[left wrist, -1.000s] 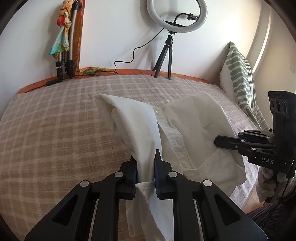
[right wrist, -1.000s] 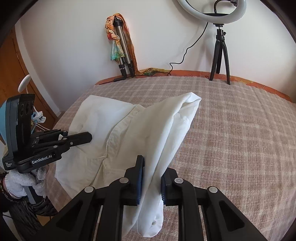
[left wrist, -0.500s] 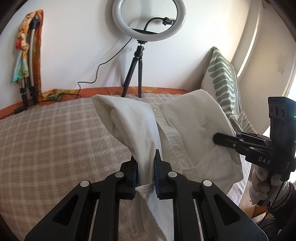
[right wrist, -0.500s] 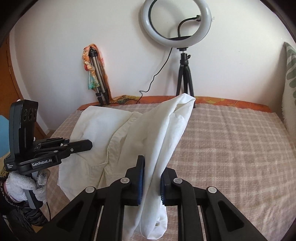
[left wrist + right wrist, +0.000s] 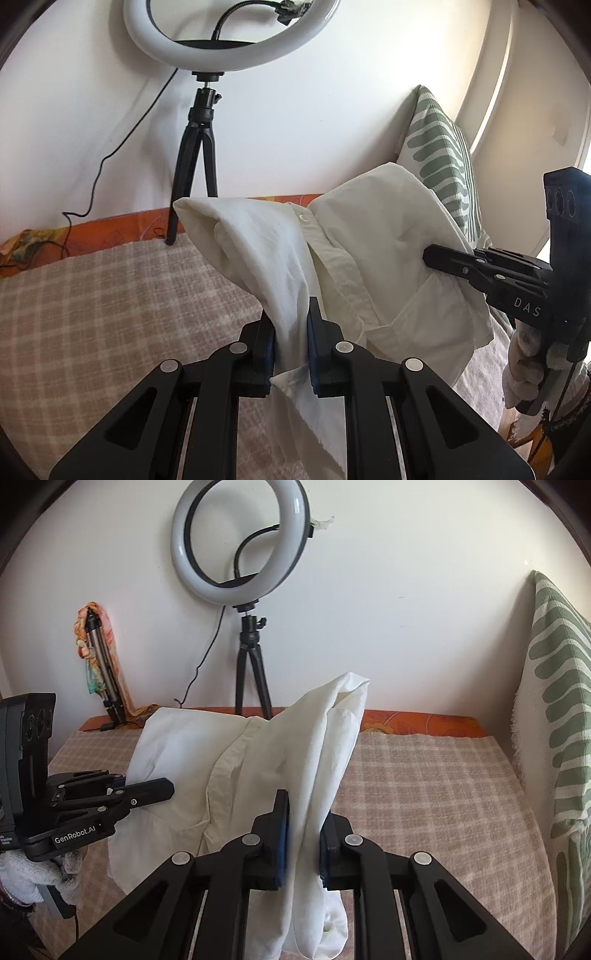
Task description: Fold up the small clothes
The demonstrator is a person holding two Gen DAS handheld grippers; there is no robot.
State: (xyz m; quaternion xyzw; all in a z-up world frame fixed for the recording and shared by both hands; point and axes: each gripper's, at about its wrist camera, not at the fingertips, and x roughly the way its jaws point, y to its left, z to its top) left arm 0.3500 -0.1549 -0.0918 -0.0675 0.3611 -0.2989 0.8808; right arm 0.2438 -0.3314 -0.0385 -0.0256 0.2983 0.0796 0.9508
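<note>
A small white button shirt hangs in the air above the checked bed cover, held up by both grippers. My left gripper is shut on a bunched part of the shirt. My right gripper is shut on another bunched part of the same shirt. The right gripper also shows in the left wrist view, and the left one shows in the right wrist view. The shirt's front placket and a chest pocket face the cameras. Loose cloth hangs below both sets of jaws.
A ring light on a black tripod stands at the far edge of the bed by the wall. A green-and-white patterned pillow leans at the right. A folded tripod with a colourful cloth leans at the back left.
Both grippers have lifted the shirt higher and tilted upward, so the ring light and wall now fill more of each view. Both stay shut on the shirt.
</note>
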